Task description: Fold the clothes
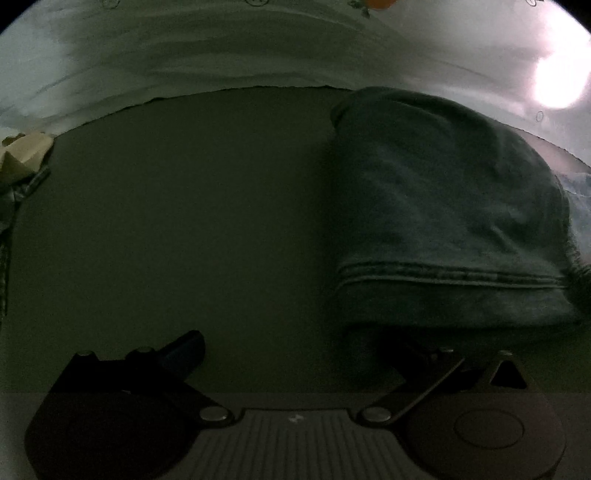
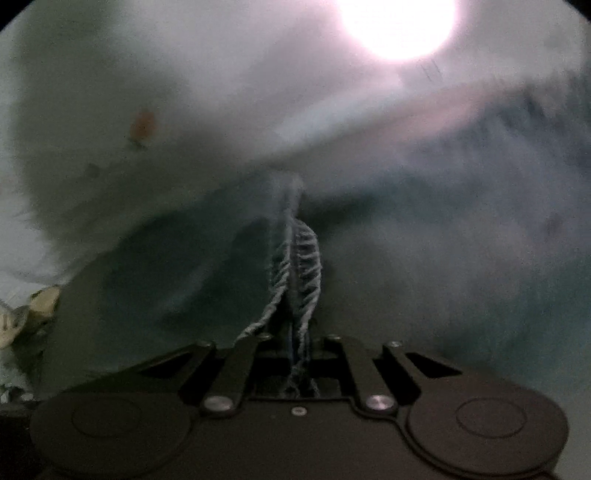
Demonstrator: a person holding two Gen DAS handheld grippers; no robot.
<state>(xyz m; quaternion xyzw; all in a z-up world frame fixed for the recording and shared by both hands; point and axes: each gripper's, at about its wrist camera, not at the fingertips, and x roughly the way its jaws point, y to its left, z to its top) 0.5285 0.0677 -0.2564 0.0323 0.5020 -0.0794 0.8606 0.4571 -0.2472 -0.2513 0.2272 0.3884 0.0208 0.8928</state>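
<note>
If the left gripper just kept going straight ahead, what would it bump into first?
Probably nothing right away. The left gripper is open and points across bare dark tabletop, with the folded dark garment off to its right. Straight on, it would likely reach the pale cloth past the far edge, though depth is unclear.

matt teal cloth garment (image 1: pixel 443 206)

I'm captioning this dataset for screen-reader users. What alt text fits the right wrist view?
The right hand-held gripper is shut on a stitched hem of dark teal cloth, which bunches up between its fingers. The motion-blurred background shows pale fabric and a bright lamp glare at the top.
</note>
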